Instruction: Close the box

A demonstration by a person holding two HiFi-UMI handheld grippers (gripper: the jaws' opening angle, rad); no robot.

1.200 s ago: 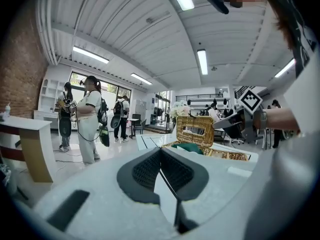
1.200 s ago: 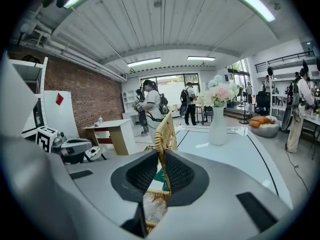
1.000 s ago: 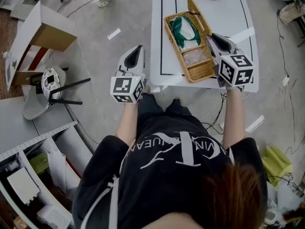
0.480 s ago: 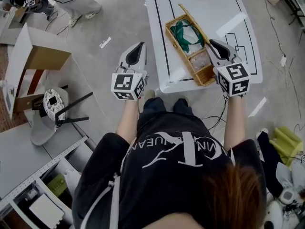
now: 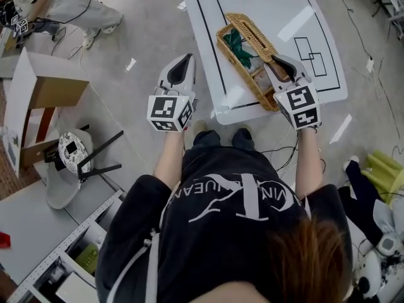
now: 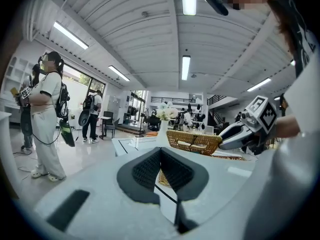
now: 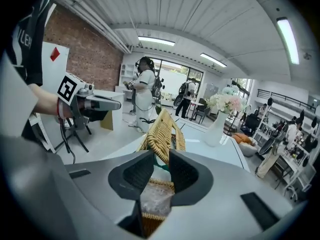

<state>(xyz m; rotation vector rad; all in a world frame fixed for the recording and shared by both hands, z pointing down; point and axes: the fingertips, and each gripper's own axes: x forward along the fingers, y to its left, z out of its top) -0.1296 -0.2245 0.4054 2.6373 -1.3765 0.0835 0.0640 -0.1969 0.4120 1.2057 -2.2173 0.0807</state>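
A wicker box [image 5: 252, 74] sits on the white table [image 5: 208, 17] with its near end at the front edge. Its hinged lid [image 5: 249, 30] leans partway over the far half, above a green cloth [image 5: 237, 43]. My right gripper [image 5: 276, 62] is at the box's right rim, its jaws opening. In the right gripper view the lid [image 7: 161, 131] stands on edge just beyond the right gripper [image 7: 161, 156], with a clear bag [image 7: 156, 196] below the gap. My left gripper [image 5: 185, 60] hangs shut off the table's left side. The left gripper [image 6: 160, 151] points at the box [image 6: 192, 141].
A white vase [image 7: 217, 129] with flowers stands further back on the table. On the floor to the left are a cardboard box [image 5: 44, 87] and a stool [image 5: 72, 156]. Other people [image 6: 47, 119] stand beyond the table's far side.
The lid has swung from leaning out to the right to tilting over the box. The right gripper's jaws have spread wider. The left gripper has held its place.
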